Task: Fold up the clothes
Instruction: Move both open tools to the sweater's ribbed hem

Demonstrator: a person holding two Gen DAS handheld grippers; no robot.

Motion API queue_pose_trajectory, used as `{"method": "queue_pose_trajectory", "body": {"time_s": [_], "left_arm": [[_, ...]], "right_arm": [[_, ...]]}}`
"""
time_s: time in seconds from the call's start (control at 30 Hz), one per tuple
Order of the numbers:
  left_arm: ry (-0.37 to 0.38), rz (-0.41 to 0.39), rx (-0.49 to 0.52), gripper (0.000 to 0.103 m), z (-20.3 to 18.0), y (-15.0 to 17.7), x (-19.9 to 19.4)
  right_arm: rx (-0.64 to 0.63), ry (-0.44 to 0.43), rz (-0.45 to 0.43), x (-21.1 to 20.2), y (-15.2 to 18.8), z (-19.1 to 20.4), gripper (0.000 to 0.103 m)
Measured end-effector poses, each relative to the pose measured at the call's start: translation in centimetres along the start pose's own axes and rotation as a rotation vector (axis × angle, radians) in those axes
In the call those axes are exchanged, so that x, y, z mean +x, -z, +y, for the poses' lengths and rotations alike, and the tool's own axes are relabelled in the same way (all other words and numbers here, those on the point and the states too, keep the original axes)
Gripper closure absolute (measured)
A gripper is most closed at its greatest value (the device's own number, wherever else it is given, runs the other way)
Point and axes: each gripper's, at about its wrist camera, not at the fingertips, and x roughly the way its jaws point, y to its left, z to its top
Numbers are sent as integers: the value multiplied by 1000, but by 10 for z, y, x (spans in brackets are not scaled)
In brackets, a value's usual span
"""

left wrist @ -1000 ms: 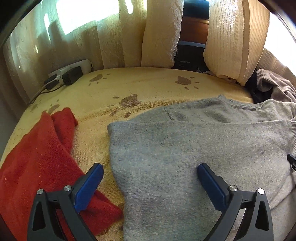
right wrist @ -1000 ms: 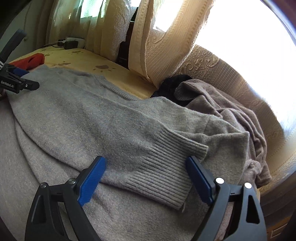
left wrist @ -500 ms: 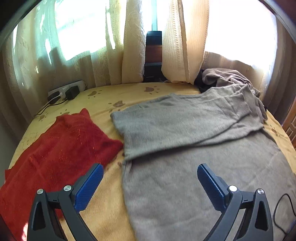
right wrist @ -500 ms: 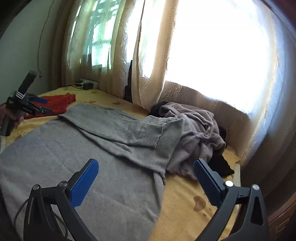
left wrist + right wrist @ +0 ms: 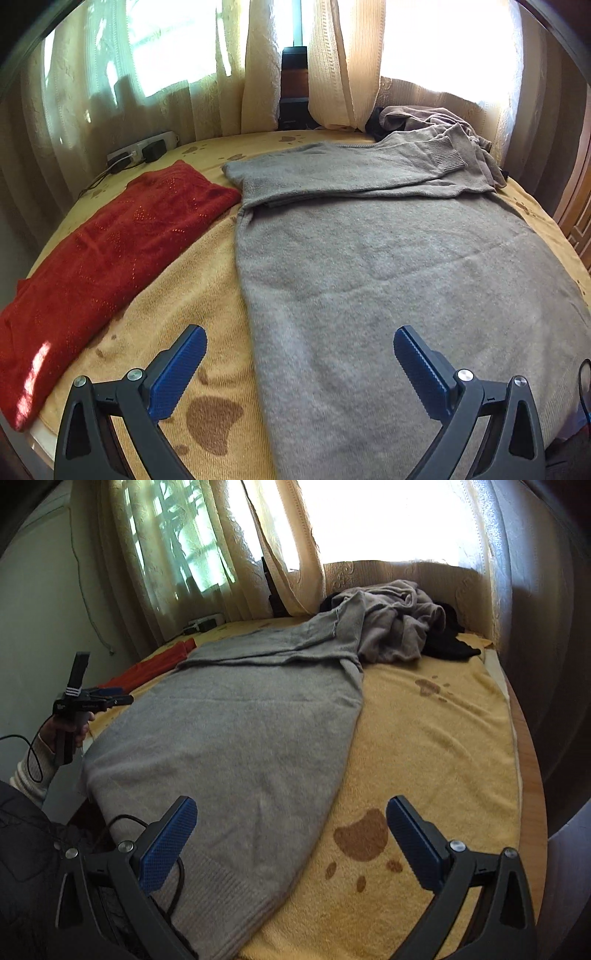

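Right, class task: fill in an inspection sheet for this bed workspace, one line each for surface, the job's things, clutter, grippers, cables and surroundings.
Surface: yellow blanket with brown paw prints covers the bed.
Job's things: grey sweater lies flat, both sleeves folded across the chest; red garment lies folded to its left.
Clutter: heap of grey clothes over a black garment at the far end.
Grippers: left gripper open, holding nothing, above the sweater's left edge; right gripper open, holding nothing, above its right edge near the hem.
Cables: power strip with plugs by the curtains; black cable near the right gripper.
Surroundings: cream curtains over bright windows.
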Motion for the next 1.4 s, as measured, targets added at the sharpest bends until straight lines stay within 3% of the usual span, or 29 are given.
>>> {"method": "queue_pose_trajectory", "body": {"time_s": [0.2, 0.3, 0.4, 0.53, 0.7, 0.87, 0.93, 1.1, 1.27, 1.4], "left_arm": [[12, 14, -63, 0, 12, 31, -25], [-8, 11, -92, 0, 19, 40, -37], [26, 23, -120, 0, 24, 50, -45], [97, 37, -131, 0, 26, 65, -55], [198, 28, -160, 0, 33, 82, -71], [332, 44, -216, 0, 40, 98, -81], [346, 64, -227, 0, 40, 106, -83], [432, 92, -281, 0, 46, 129, -87], [518, 163, -353, 0, 41, 147, -62], [600, 219, -454, 0, 44, 159, -36]], "right_arm": [[-15, 96, 100, 2, 34, 13, 2], [-21, 110, 112, 1, 39, 21, 25], [-36, 96, 157, 6, 43, 30, 40], [-24, 93, 168, 4, 46, 37, 43], [-39, 70, 172, 3, 47, 48, 56], [-24, 37, 165, 5, 49, 49, 57], [11, -6, 147, 3, 51, 42, 54], [15, -116, 107, 4, 55, 44, 18], [-127, -36, 119, 13, 59, 71, 6], [-88, -48, 121, 13, 57, 69, 4]]}}
